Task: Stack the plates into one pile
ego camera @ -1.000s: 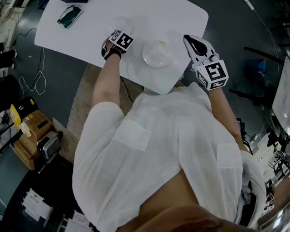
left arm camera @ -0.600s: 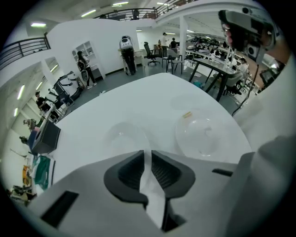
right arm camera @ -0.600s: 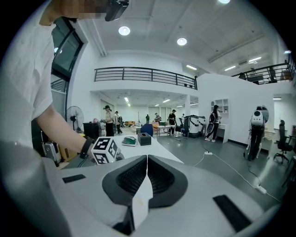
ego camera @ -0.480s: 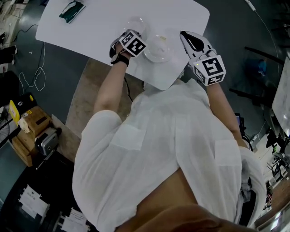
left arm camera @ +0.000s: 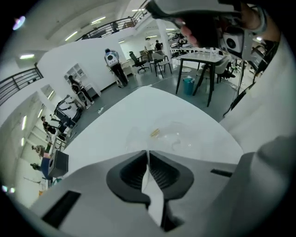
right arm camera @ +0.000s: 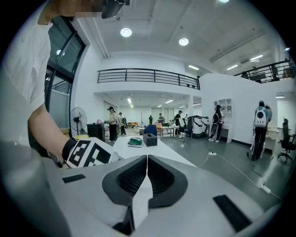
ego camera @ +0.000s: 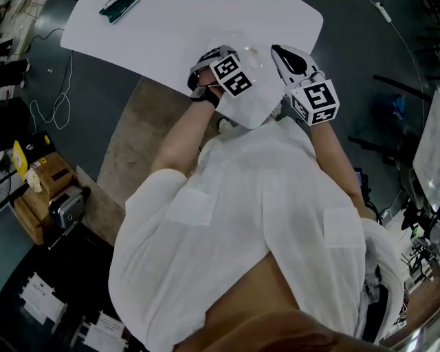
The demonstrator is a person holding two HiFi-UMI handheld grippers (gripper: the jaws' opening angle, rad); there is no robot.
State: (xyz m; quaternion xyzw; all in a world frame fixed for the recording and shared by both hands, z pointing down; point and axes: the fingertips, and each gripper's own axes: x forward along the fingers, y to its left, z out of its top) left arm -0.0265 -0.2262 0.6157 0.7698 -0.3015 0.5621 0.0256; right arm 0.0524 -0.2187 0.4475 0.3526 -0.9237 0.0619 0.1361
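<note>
A clear plastic plate [left arm camera: 172, 137] with a small yellow mark sits right beyond my left gripper's [left arm camera: 148, 152] tips. The jaws have just been closing, and they stand shut on its near rim. In the head view the left gripper [ego camera: 218, 52] holds that plate [ego camera: 250, 55] over the near right corner of the white table [ego camera: 172, 34]. A second clear plate was there earlier, and I cannot tell the two apart. My right gripper [ego camera: 280, 53] hovers just right of them, shut and empty [right arm camera: 147, 157].
A dark green object [ego camera: 120, 7] lies at the table's far left, with a dark box [right arm camera: 149, 139] seen near it in the right gripper view. Cardboard boxes [ego camera: 41, 185] and cables are on the floor at the left. The table's near corner [ego camera: 254, 122] is close to the person's body.
The left gripper has moved right and up from the left plate's spot to the right plate, and the left plate has travelled with it. The right gripper has shifted slightly left.
</note>
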